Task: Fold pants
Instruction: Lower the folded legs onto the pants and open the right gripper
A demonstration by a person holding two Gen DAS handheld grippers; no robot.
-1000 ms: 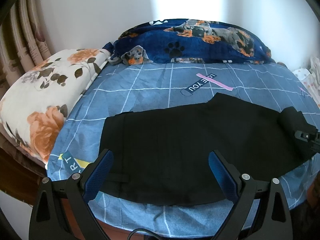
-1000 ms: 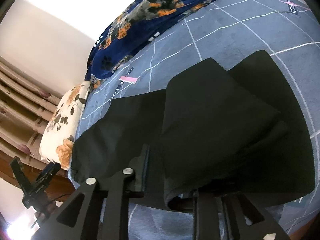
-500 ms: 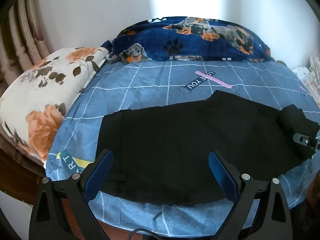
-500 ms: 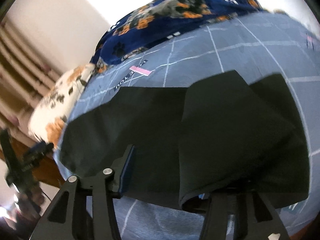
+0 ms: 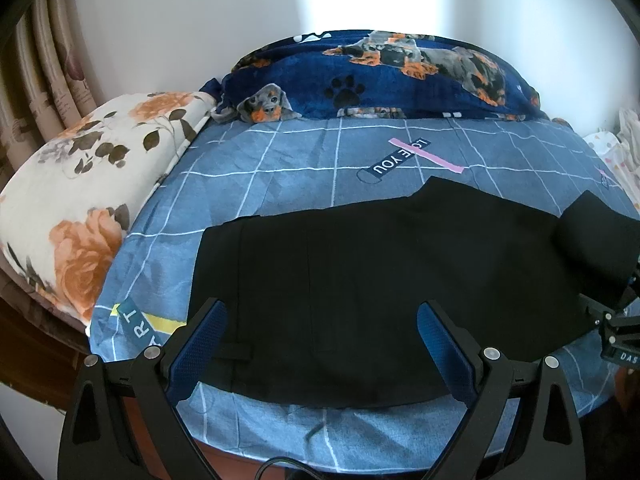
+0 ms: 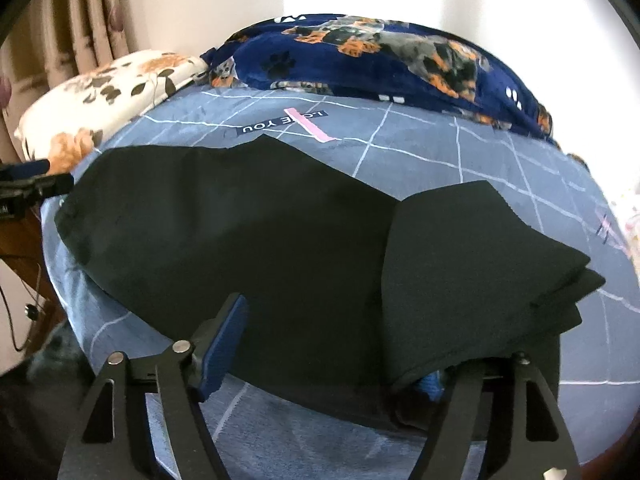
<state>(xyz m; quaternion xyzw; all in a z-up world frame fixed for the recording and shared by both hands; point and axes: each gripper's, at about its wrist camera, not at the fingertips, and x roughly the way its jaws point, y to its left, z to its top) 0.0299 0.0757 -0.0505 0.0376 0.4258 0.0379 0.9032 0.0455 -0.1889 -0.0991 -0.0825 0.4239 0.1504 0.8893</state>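
Left wrist view, black pants [image 5: 360, 280] on bedsheet [image 5: 280, 168], floral pillow [image 5: 80, 184] beside, both jaws spread, empty.

Left gripper [image 5: 322, 336] spread wide, right gripper [image 6: 332, 344] also spread wide

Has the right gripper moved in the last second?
Yes. The right gripper, in the left wrist view, has dropped lower against the bed's grid lines.

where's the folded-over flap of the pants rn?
Right end of the black pants: the folded flap lies over the right gripper, far right in the left wrist view.
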